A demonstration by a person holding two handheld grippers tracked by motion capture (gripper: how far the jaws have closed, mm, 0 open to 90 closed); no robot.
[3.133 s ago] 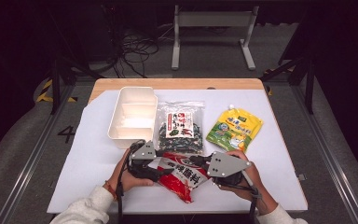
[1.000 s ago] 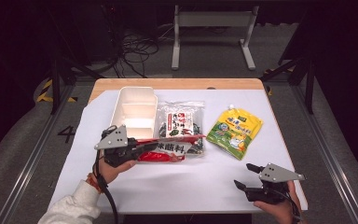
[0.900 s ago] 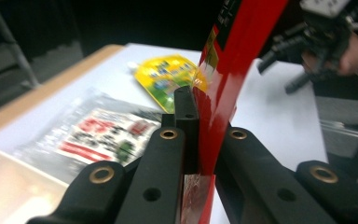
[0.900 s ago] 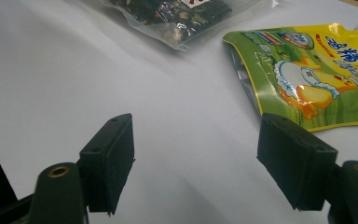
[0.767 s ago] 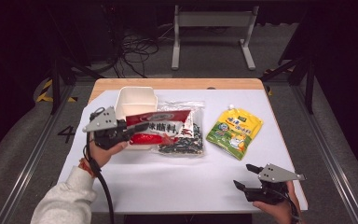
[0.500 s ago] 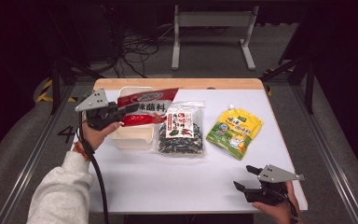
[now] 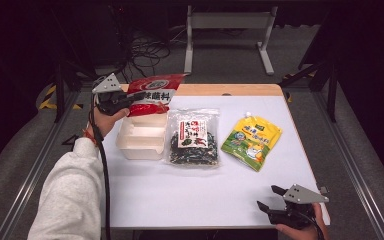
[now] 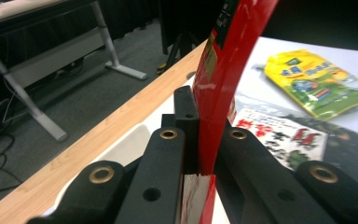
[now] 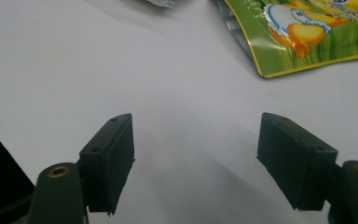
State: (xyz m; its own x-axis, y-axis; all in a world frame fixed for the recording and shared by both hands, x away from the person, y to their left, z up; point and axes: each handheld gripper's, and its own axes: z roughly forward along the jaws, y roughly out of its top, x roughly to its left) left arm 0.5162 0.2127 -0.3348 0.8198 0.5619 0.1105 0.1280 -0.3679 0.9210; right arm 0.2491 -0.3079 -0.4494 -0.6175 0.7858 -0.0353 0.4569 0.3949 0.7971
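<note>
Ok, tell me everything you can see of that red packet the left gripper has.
The red packet is a flat, glossy pouch that looks like plastic film, with a pale band of dark characters across its face. The left gripper has its jaws shut on one end, and in the left gripper view the film rises edge-on between them. It hangs in the air above the far end of the white tray, touching nothing else.

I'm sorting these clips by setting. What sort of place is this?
Probably a lab or studio set up for recording, not a home: dark surroundings, a white table on a metal frame, loose cables on the grey floor, and a hand-held gripper holding a red packet.
</note>
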